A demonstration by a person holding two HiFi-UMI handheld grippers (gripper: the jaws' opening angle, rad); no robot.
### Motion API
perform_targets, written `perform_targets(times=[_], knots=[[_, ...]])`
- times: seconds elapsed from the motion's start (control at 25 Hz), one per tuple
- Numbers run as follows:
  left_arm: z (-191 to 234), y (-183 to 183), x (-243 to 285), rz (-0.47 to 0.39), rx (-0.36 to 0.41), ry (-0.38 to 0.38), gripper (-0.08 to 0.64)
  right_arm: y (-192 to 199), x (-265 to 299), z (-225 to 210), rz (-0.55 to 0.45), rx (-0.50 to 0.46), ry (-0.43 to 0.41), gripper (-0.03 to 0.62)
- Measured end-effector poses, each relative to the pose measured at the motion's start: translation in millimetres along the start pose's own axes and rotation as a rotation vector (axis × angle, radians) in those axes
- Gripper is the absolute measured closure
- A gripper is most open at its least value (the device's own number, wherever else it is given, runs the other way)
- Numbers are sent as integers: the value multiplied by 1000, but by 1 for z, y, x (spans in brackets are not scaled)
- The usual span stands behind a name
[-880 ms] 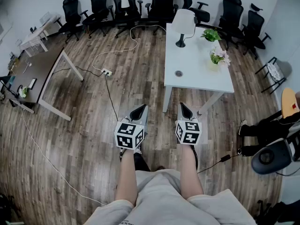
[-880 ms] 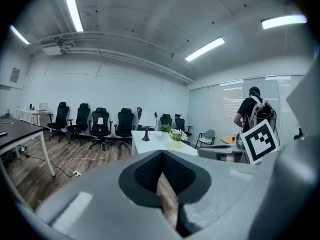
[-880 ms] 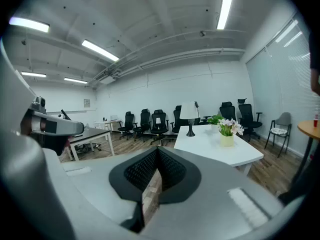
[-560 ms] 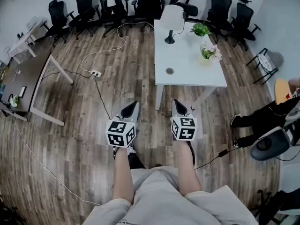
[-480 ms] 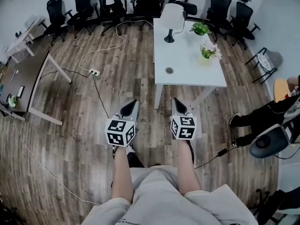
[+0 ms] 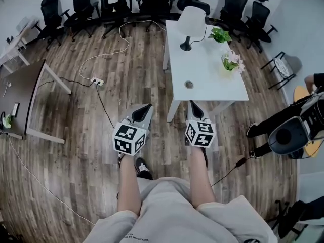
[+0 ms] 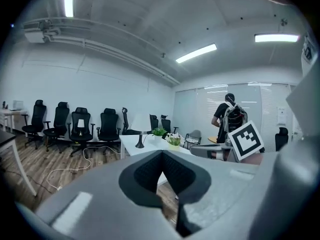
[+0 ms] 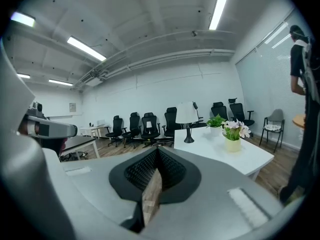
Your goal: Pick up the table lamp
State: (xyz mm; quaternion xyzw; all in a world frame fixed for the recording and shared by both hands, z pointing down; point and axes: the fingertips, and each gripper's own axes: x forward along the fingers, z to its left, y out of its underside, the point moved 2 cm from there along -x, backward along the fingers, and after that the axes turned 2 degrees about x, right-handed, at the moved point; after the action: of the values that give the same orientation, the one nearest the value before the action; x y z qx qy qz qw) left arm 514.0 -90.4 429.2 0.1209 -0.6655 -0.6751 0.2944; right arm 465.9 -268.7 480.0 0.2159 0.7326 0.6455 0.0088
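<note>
The table lamp, with a white shade on a dark stem and base, stands at the far end of the white table. It also shows small in the left gripper view as the lamp, and in the right gripper view as the lamp. My left gripper is held over the floor, left of the table's near corner. My right gripper is at the table's near edge. Both are well short of the lamp. The jaws of the left gripper and right gripper are shut and hold nothing.
On the table stand a green plant, a vase of flowers and a small round item. Black office chairs line the back wall. A power strip with cables lies on the floor, left. A brown desk is far left; a person is right.
The whole view has shifted toward the table; both grippers are now nearer its near edge. Their jaws have stayed shut.
</note>
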Motion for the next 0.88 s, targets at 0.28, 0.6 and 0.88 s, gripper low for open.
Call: perform_targets(times=[0.28,0.6,0.88], knots=[[74,-7,1,6,28,31,560,-8,50,31,-44,44,47,569],[140,1,-15,14,-3,19,560,-4,81,45,-42,68,112,569],[200,3,-12,8,-34,-25,560,-9,130,42,-33,68,140,569]])
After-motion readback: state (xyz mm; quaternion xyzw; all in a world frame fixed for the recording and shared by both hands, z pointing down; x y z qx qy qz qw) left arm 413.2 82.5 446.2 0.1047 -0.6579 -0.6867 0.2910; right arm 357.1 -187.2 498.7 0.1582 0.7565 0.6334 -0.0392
